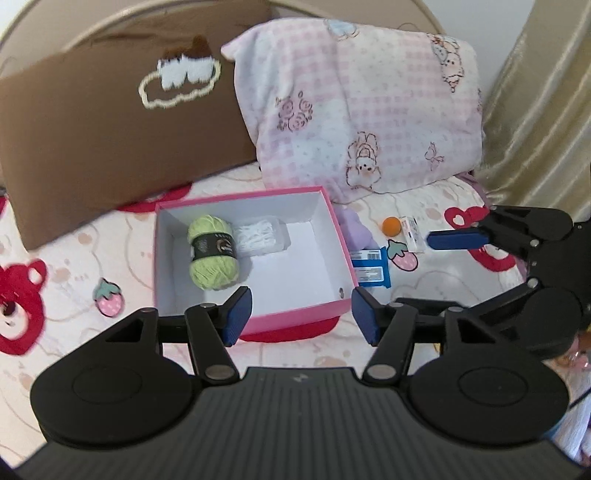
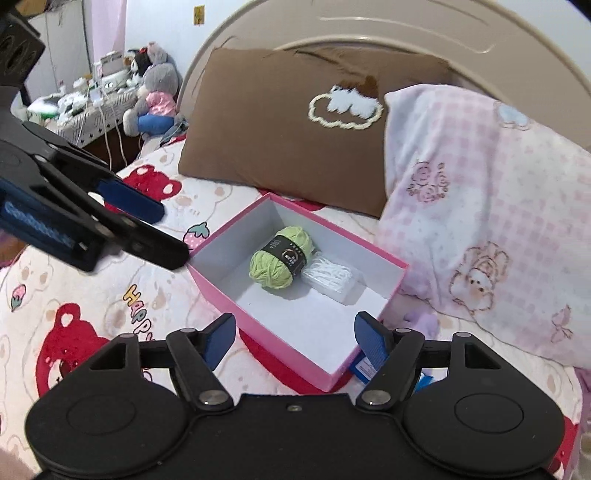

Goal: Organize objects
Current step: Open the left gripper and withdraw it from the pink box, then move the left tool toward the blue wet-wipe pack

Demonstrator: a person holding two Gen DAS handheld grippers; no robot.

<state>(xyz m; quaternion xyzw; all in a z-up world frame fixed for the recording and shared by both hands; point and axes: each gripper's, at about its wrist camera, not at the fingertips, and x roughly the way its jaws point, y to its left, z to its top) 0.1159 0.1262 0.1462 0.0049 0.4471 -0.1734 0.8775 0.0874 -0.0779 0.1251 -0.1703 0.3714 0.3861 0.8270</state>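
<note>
1. Bed surface: quilt [image 1: 424, 295] printed with red bears and strawberries, spread under everything.
2. At the head: brown pillow [image 1: 110, 140] on the left, pink checked pillow [image 1: 369, 118] on the right, both leaning on a beige headboard [image 2: 406, 29]; gold curtain [image 1: 535, 92] at far right.
3. In the right wrist view, far left: cluttered side table [image 2: 81, 107] with plush toys [image 2: 155, 92].
4. Left gripper [image 1: 301, 314]: low over the near wall of the pink box [image 1: 255, 317], blue pads spread wide, nothing between them.
5. Right gripper [image 2: 295, 341]: level above the near corner of the box, also spread wide and empty; seen from the left wrist view reaching in from the right edge toward the loose items.
6. Inside the box, white interior: 1 skein of green yarn [image 1: 212, 251] with a black label, touching 1 clear container of white strips [image 1: 262, 236] on its right.
7. Outside, just right of the box: 2 blue packets [image 1: 371, 271], 1 purple soft item [image 1: 356, 230] partly hidden by the box wall, 1 orange ball [image 1: 391, 226], 1 small white carton [image 1: 413, 232] beside the ball.
</note>
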